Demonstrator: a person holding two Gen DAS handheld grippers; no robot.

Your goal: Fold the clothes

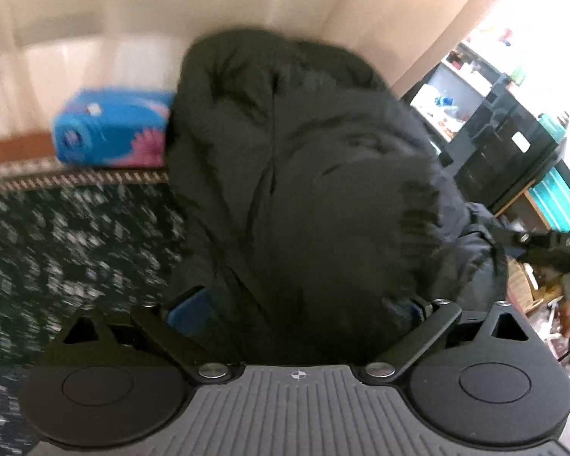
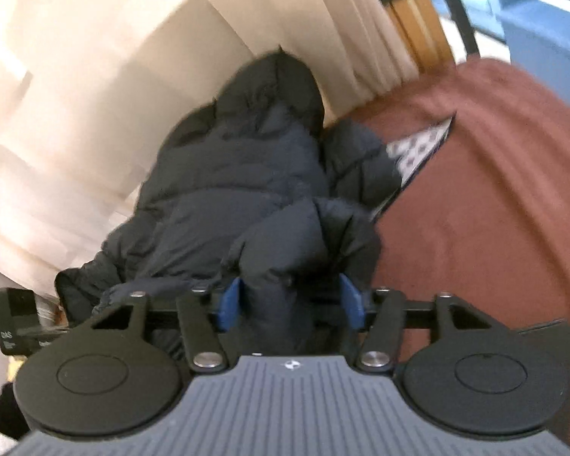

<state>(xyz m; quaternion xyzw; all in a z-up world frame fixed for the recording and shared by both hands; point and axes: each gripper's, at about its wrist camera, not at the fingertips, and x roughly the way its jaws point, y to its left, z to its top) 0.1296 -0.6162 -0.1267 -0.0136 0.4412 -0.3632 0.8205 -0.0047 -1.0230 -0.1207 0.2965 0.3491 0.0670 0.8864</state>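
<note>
A dark puffer jacket [image 1: 304, 190] hangs bunched in front of my left gripper [image 1: 300, 311]. Its blue fingers [image 1: 188, 309] press into the fabric from both sides, and the right finger is mostly hidden by cloth. In the right wrist view the same navy jacket [image 2: 239, 182] lies partly on the bed, and my right gripper [image 2: 288, 304] has a fold of it between its blue pads [image 2: 230, 304]. Both grippers hold the jacket lifted. The other gripper shows at the right edge of the left wrist view [image 1: 562, 250].
A blue and pink box [image 1: 110, 133] sits by the cream wall. A dark patterned carpet [image 1: 68, 235] lies at the left. A reddish-brown blanket [image 2: 475, 190] covers the bed, with a patterned cloth [image 2: 418, 148] poking out. Cream curtains [image 2: 95, 114] hang behind. Cluttered black shelves [image 1: 505, 133] stand at the right.
</note>
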